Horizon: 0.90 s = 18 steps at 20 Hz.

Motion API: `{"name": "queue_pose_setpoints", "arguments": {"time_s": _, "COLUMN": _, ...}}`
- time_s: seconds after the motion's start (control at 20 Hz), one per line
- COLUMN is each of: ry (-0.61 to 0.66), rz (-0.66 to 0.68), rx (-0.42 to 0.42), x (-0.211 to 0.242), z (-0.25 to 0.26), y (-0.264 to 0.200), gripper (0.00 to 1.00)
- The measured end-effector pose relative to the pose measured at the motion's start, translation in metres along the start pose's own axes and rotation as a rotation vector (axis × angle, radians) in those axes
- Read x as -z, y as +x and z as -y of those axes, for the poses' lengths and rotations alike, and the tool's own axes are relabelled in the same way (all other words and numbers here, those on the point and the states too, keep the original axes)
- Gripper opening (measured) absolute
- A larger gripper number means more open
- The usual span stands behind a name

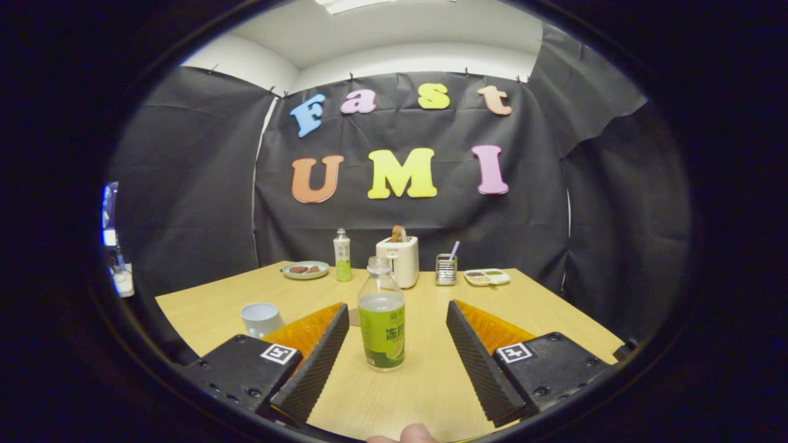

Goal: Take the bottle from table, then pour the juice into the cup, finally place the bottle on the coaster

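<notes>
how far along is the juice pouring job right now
Nothing is done yet: the clear plastic bottle with the green label stands capped on the wooden table, untouched. In hand: the gripper is open, fingers either side of it. Left: grasp, pour into the white cup, then set it on the coaster partly hidden behind the bottle.

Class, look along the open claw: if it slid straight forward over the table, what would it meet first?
Most likely the near bottle, standing upright between the fingers of the open claw, nearer the left one. Neither finger touches it. Beyond it stands the toaster, though depth is hard to judge.
</notes>
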<state>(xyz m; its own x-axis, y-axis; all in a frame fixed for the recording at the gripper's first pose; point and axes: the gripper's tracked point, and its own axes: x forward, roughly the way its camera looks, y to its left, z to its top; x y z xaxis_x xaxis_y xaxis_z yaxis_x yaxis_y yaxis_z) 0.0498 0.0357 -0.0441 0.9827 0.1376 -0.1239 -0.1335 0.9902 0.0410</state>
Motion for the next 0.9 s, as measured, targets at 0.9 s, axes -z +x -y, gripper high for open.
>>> {"name": "queue_pose_setpoints", "arguments": {"time_s": 0.9, "ry": 0.009, "rz": -0.133, "rx": 0.044, "x": 0.055, "z": -0.016, "y": 0.094, "gripper": 1.0}}
